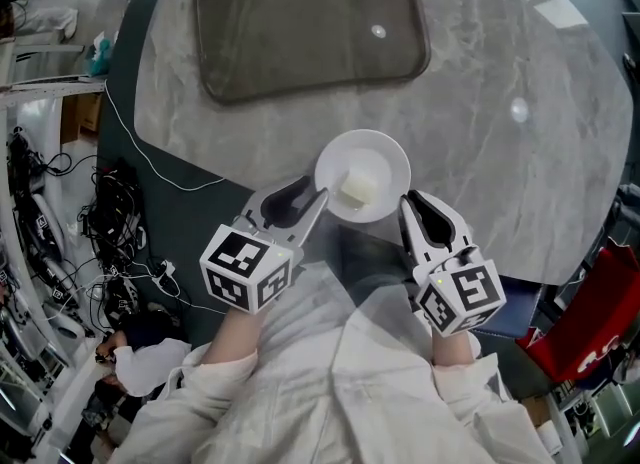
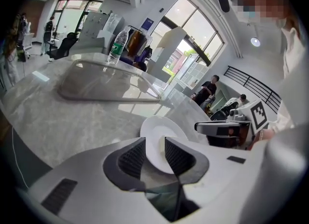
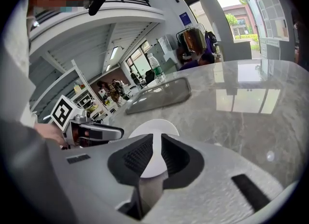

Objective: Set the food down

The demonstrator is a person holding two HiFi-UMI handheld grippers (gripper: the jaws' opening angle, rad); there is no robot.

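A white plate [image 1: 378, 155] with a pale cube of food [image 1: 357, 189] on it is at the near edge of the marble table [image 1: 480, 142]. My left gripper [image 1: 313, 200] is at the plate's left rim. In the left gripper view its jaws [image 2: 154, 145] stand apart around the plate [image 2: 155, 127], open. My right gripper [image 1: 408, 204] is at the plate's right rim. In the right gripper view [image 3: 157, 147] it is shut on the plate [image 3: 153, 127].
A dark grey tray [image 1: 310, 22] lies on the far half of the table. A water bottle [image 2: 116, 47] stands behind it. Cables and gear cover the floor [image 1: 60, 212] at the left. People stand in the background.
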